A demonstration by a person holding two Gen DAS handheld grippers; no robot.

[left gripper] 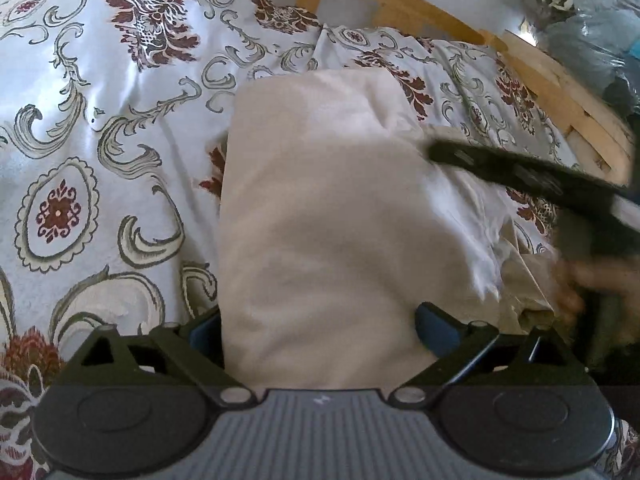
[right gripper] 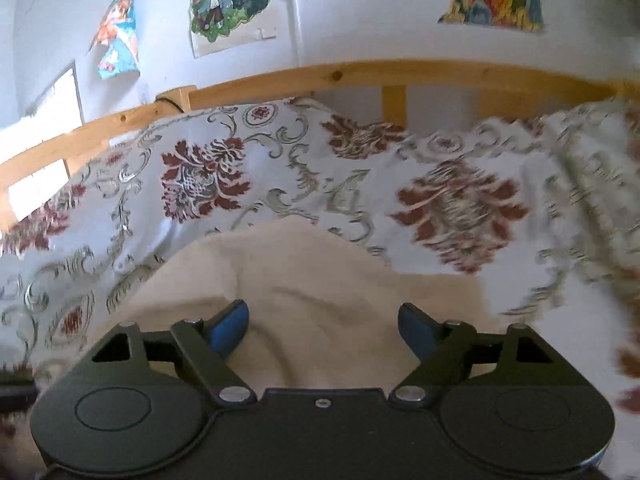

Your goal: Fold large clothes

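A cream garment [left gripper: 332, 208] lies folded into a long rectangle on the floral bedspread [left gripper: 100, 128]. Its right edge is rumpled, with layers showing. My left gripper [left gripper: 320, 334] is open at the garment's near end. The cloth runs between its wide-spread blue pads, and the left pad is partly hidden behind the cloth's edge. A blurred black finger [left gripper: 500, 168] of my right gripper reaches in over the garment's right side, with a hand [left gripper: 580, 280] behind it. In the right wrist view my right gripper [right gripper: 324, 332] is open above a rounded fold of the cream garment [right gripper: 304, 280], gripping nothing.
A wooden bed rail [left gripper: 400, 4] [right gripper: 360, 72] borders the far side of the bed. Posters [right gripper: 232, 4] hang on the white wall behind it. A heap of bags and striped cloth [left gripper: 580, 20] sits beyond the rail at top right. Patterned bedspread [right gripper: 240, 184] surrounds the garment.
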